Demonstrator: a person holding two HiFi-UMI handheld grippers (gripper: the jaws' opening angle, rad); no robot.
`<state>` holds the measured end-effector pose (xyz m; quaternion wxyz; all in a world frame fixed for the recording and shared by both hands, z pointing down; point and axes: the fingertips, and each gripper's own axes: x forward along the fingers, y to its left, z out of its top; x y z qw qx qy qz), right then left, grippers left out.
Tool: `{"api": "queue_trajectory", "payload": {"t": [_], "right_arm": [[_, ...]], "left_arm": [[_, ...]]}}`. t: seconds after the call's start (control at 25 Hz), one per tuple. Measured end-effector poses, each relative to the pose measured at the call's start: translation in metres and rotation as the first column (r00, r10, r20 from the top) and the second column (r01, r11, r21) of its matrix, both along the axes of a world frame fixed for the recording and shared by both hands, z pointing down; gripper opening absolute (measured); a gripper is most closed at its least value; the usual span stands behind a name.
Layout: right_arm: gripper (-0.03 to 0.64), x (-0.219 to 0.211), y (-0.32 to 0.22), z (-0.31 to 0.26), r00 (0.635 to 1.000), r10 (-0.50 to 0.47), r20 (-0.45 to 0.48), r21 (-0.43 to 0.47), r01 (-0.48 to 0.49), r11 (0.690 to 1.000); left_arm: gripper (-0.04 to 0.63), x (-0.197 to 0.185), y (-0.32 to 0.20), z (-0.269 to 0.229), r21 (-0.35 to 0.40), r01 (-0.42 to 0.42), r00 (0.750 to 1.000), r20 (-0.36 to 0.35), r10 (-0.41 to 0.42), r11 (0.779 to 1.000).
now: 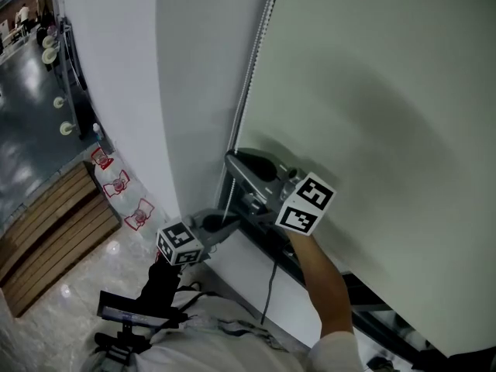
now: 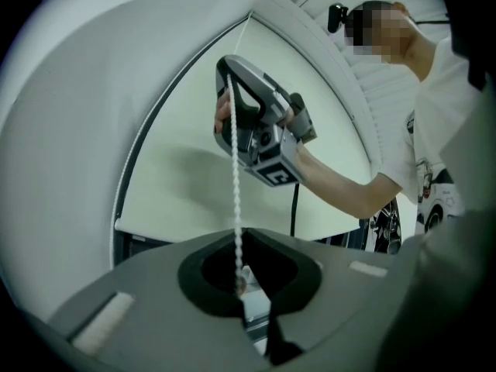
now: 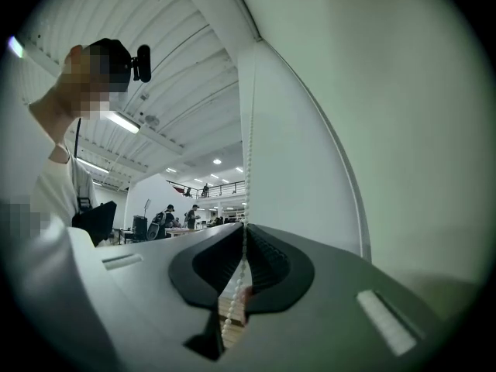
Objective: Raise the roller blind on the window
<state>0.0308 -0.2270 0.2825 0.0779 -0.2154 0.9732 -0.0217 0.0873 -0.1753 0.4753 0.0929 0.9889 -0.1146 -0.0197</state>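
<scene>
Pale green fabric fills most of the head view: the roller blind (image 1: pixel 387 91) hangs over the window on the right, next to a white wall (image 1: pixel 132 91). Its lower edge stops just above a dark strip of window frame (image 1: pixel 372 304). A white bead chain (image 1: pixel 252 76) drops along the blind's left edge and passes through both tools.

The right hand-held gripper (image 1: pixel 232 161) is the upper one, level with the lower part of the blind. Its marker cube (image 1: pixel 306 201) faces the camera and a bare forearm (image 1: pixel 322 285) reaches up to it. In the right gripper view its jaws are pressed nearly together, pinching the chain, which comes down from above and runs on below them.

The left hand-held gripper (image 1: pixel 226 223) sits just below and left of the right one, close to it but apart. It points level towards the blind's bottom corner. In the left gripper view the chain falls in a straight line from the right tool into the narrow gap between the left jaws. There the jaws are closed on the beads.

Far left in the head view lies a glossy floor (image 1: pixel 77 285), with a slatted wooden platform (image 1: pixel 46 235) along the foot of the wall.
</scene>
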Motion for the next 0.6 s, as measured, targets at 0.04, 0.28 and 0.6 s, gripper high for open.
{"api": "queue_trajectory", "payload": {"t": [0.04, 0.28, 0.6], "right_arm": [[0.014, 0.0, 0.001, 0.013, 1.0, -0.002, -0.008, -0.014, 0.002, 1.0], [0.014, -0.005, 0.016, 0.061, 1.0, -0.015, -0.023, -0.049, 0.014, 0.999], [0.015, -0.013, 0.02, 0.096, 0.997, -0.031, -0.069, -0.099, 0.024, 0.995]], "left_arm": [[-0.002, -0.001, -0.001, 0.0, -0.002, 0.004, 1.0, 0.0, -0.004, 1.0], [-0.002, -0.007, -0.003, 0.004, -0.013, 0.016, 1.0, -0.002, -0.016, 1.0], [-0.002, -0.005, -0.003, 0.003, -0.015, 0.009, 1.0, 0.001, -0.009, 1.0]]}}
